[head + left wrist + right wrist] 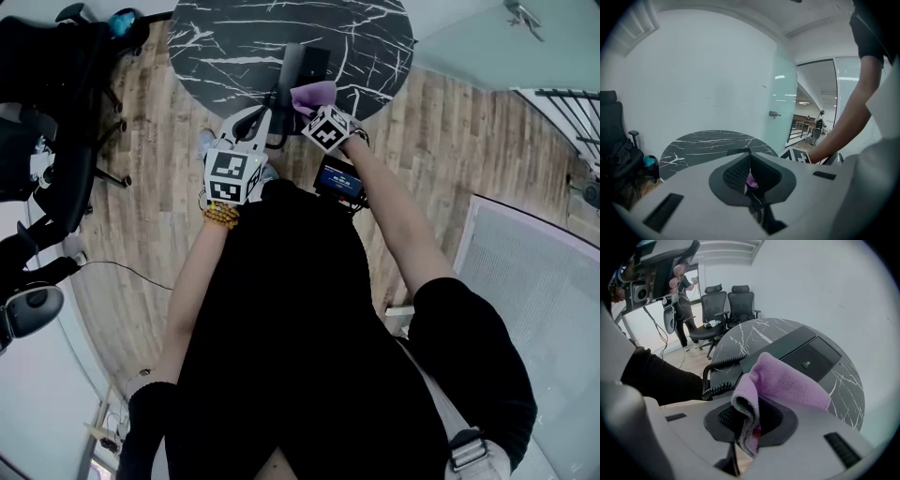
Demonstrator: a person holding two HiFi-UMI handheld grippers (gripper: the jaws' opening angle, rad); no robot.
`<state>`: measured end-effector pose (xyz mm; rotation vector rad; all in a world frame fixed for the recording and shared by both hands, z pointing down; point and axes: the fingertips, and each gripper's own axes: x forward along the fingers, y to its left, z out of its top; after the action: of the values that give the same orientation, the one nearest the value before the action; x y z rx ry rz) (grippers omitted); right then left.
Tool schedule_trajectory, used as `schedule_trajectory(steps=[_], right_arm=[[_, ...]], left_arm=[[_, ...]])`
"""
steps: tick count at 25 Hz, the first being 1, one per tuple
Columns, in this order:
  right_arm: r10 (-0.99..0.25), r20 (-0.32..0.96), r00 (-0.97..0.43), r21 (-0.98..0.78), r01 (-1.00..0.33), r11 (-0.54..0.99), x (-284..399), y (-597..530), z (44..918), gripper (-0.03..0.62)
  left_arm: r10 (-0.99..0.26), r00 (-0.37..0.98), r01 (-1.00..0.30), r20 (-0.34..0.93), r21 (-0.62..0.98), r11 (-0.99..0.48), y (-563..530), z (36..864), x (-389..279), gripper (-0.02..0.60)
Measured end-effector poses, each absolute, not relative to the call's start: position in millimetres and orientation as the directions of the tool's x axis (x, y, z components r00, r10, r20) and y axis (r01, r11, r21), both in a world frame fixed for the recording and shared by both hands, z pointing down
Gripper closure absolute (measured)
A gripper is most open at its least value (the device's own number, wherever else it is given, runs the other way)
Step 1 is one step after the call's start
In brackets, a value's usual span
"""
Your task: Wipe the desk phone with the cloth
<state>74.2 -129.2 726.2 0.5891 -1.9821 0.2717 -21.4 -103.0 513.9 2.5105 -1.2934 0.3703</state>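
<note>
A black desk phone [797,350] lies on the round black marble table [843,385], its coiled cord [717,380] trailing off to the left. My right gripper [757,404] is shut on a purple cloth [787,380], which drapes forward just short of the phone. From the head view the cloth [314,94] hangs at the table's near edge beside the phone [307,64]. My left gripper [265,119] hovers at that same edge, left of the cloth. In its own view the left gripper [749,161] has its jaws together, with a sliver of purple cloth [751,180] showing past them.
Black office chairs [66,103] stand left of the table [244,47] on the wooden floor. Two more chairs [726,305] and a person [682,291] are beyond the table. A glass partition [780,108] rises behind the table [703,145].
</note>
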Motion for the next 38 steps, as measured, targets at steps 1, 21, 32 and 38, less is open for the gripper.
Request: schedule_trajectory(steps=[1, 21, 32, 38], right_arm=[[-0.285, 0.882, -0.375, 0.056, -0.517, 0.854, 74.4, -129.0, 726.3, 0.525], [-0.241, 0.885, -0.397, -0.085, -0.648, 0.757, 74.7, -140.8, 722.1, 0.528], [-0.174, 0.903, -0.393, -0.167, -0.694, 0.7, 72.3, -141.5, 724.3, 0.53], [-0.173, 0.897, -0.406, -0.173, -0.684, 0.708, 71.0, -142.3, 724.8, 0.53]], left_arm=[[-0.745, 0.565, -0.82, 0.355, 0.138, -0.556, -102.6, 513.8, -20.1, 0.563], [-0.743, 0.565, -0.819, 0.359, 0.137, -0.557, -107.7, 515.6, -13.1, 0.563], [-0.741, 0.562, -0.819, 0.367, 0.121, -0.561, -106.1, 518.5, -8.9, 0.563], [-0.736, 0.568, -0.81, 0.368, 0.094, -0.579, -107.4, 515.4, -4.0, 0.563]])
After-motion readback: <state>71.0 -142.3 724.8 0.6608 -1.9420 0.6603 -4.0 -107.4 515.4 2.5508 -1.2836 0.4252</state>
